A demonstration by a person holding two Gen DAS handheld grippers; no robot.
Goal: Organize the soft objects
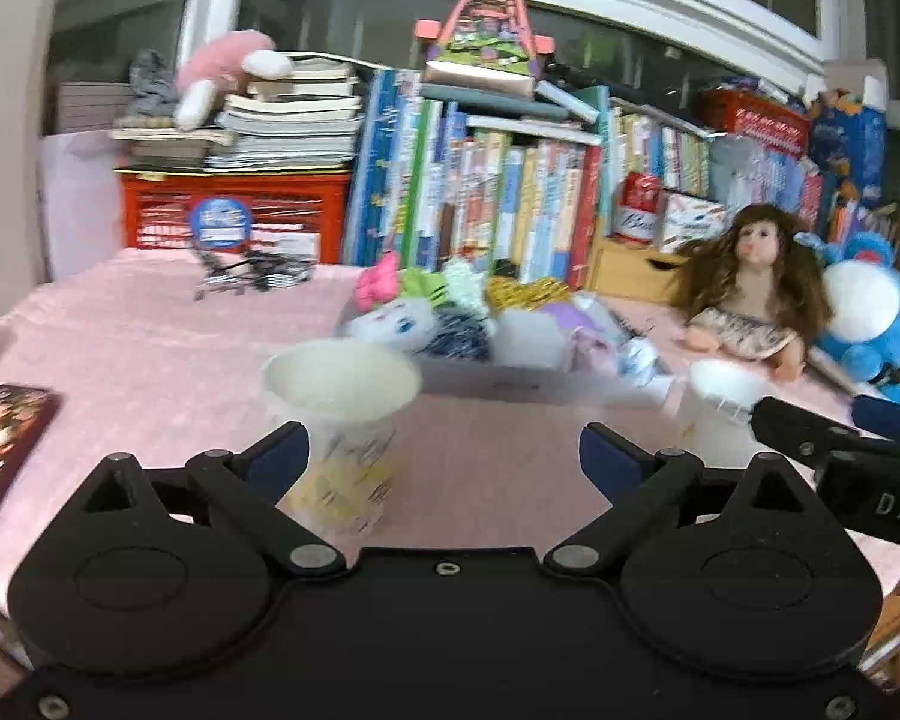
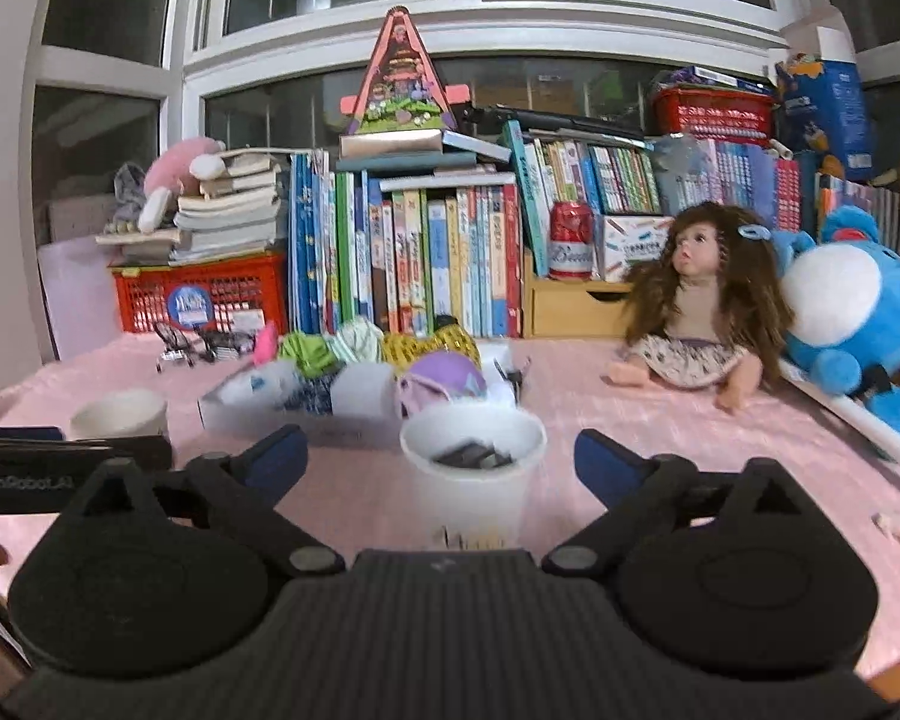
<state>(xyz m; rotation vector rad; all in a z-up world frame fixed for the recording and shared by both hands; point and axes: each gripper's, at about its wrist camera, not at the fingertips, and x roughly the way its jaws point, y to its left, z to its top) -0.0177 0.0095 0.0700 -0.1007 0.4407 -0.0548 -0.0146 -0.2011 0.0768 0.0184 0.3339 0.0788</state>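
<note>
Pink tablecloth (image 2: 600, 414): cup (image 2: 473, 468) between open right gripper (image 2: 441, 457), seemingly untouched.

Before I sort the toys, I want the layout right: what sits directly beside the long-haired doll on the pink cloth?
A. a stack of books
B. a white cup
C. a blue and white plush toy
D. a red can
C: in the right wrist view the blue and white plush toy leans right next to the doll.

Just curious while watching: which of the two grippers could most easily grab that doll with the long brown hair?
Probably the right hand-held gripper. In its view the doll sits just right of centre, with open pink tablecloth ahead. In the left wrist view it sits far right, beyond the right gripper's arm.
</note>
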